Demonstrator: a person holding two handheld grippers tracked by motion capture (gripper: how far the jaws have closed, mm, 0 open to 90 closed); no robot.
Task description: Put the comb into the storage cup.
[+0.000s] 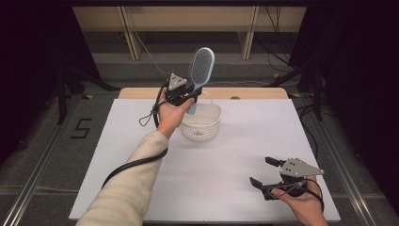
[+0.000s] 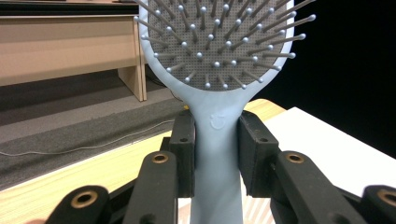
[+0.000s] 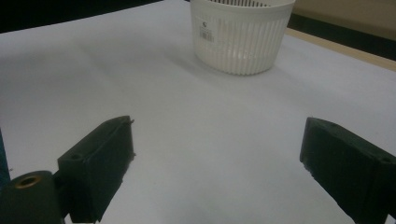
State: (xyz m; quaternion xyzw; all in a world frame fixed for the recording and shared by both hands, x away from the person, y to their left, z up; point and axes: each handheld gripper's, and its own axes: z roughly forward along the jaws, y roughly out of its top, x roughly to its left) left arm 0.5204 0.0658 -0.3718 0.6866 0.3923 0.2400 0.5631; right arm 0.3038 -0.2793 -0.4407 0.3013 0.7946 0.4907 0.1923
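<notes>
High view, upper centre: the left gripper (image 1: 188, 94) pinches the brush (image 1: 201, 66) upright above the basket (image 1: 201, 123), right gripper (image 1: 266, 172) spread; a tall, top-heavy brush may tip the basket.
</notes>
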